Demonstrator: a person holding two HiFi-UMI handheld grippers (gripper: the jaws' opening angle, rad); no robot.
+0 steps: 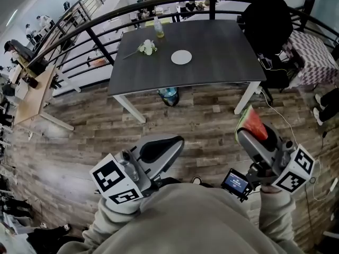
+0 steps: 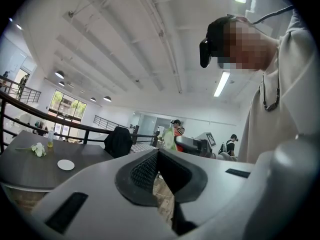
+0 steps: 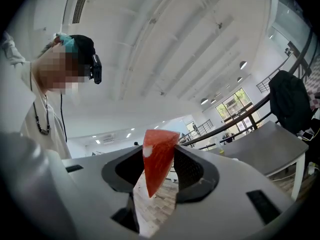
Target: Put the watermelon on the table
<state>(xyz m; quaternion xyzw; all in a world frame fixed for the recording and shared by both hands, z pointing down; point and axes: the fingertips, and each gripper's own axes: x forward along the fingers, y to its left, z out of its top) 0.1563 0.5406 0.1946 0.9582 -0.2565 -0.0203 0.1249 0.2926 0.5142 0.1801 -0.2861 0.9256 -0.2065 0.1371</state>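
A red watermelon slice with a green rind stands upright between the jaws of my right gripper, which is shut on it, over the wooden floor short of the table. The right gripper view shows the slice pinched between the pads. The dark grey table lies ahead, bearing a white plate, a white flower and a small bottle. My left gripper is at the lower left, shut, with nothing between its tips.
A black jacket hangs on a chair at the table's far right corner. A curved black railing runs behind the table. A wooden table stands at the left, and a bluish bag sits under the grey table.
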